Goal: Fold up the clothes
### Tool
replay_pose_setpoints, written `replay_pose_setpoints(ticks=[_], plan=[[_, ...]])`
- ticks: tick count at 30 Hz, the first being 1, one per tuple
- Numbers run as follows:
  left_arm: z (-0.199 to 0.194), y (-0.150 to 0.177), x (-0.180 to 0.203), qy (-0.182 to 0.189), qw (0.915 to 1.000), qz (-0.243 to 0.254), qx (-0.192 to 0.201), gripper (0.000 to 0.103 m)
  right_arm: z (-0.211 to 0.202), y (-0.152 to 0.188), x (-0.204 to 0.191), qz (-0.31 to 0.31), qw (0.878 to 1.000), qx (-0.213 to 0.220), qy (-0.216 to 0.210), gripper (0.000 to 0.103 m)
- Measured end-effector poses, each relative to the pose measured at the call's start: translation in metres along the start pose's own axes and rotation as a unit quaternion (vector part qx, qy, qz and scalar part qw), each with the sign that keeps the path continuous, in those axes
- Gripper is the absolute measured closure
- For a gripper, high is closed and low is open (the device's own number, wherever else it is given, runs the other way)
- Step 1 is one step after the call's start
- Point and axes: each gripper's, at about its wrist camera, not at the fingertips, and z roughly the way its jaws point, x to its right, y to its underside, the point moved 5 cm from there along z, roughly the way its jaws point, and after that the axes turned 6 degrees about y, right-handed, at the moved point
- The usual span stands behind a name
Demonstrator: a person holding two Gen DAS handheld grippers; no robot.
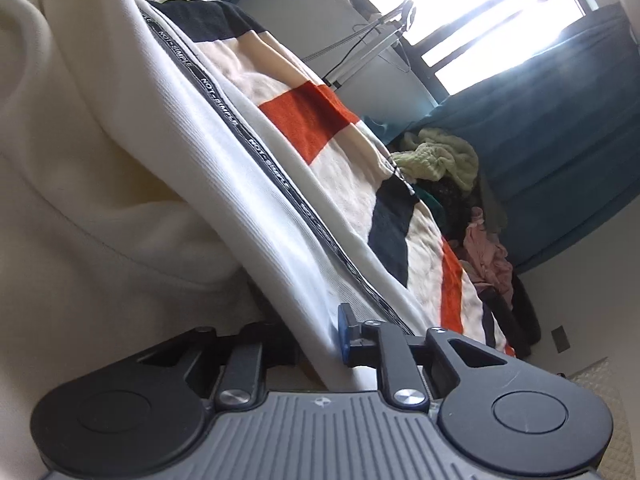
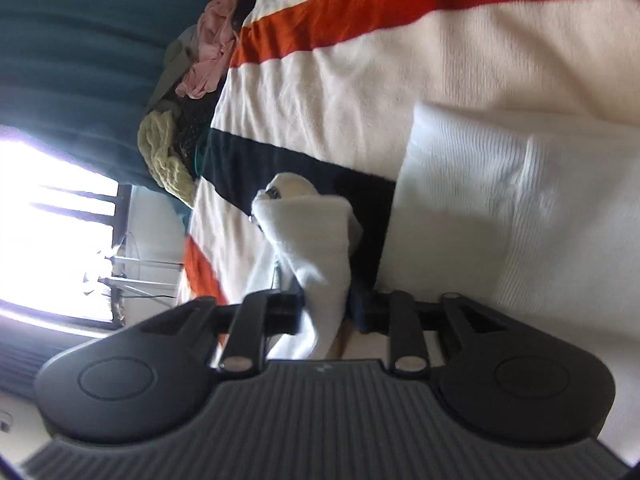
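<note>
A white ribbed garment (image 1: 224,184) with a black printed trim band hangs across the left wrist view, over a striped blanket (image 1: 304,120). My left gripper (image 1: 320,340) is shut on the garment's edge, and the cloth hides the left finger. In the right wrist view my right gripper (image 2: 326,312) is shut on a bunched white part of the garment (image 2: 312,232). More of the white ribbed cloth (image 2: 520,208) lies on the blanket (image 2: 400,68) to the right.
A pile of loose clothes (image 1: 448,160), yellow-green, pink and dark, lies at the blanket's far end; it also shows in the right wrist view (image 2: 180,128). Teal curtains (image 1: 560,140) and a bright window (image 1: 480,20) stand behind. A metal rack (image 2: 140,276) is near the window.
</note>
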Motion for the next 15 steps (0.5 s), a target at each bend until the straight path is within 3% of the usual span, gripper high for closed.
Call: replay_pose_setpoints(ticks=[2, 4, 7, 10, 12, 15], plan=[[-0.004, 0.002, 0.001, -0.005, 1.0, 0.007, -0.002, 0.066, -0.017, 0.0, -0.01, -0.041, 0.999, 0.033, 0.006, 0.035], [-0.007, 0.004, 0.002, -0.002, 1.0, 0.003, -0.002, 0.061, -0.03, 0.003, -0.013, -0.052, 0.997, 0.059, 0.009, 0.034], [-0.011, 0.004, 0.001, 0.003, 1.0, -0.007, 0.001, 0.064, -0.035, 0.005, -0.013, -0.04, 0.997, 0.066, 0.004, 0.037], [-0.011, 0.001, -0.001, 0.001, 0.9999, -0.014, 0.006, 0.072, -0.029, 0.003, -0.025, -0.082, 0.995, 0.062, 0.012, 0.056], [-0.012, -0.002, -0.002, 0.0, 0.9998, -0.019, 0.009, 0.088, -0.018, -0.001, -0.036, -0.11, 0.991, 0.07, 0.043, 0.084], [-0.012, -0.005, -0.004, 0.001, 0.9995, -0.029, 0.014, 0.095, 0.0, -0.006, -0.052, -0.135, 0.986, 0.069, 0.068, 0.09]])
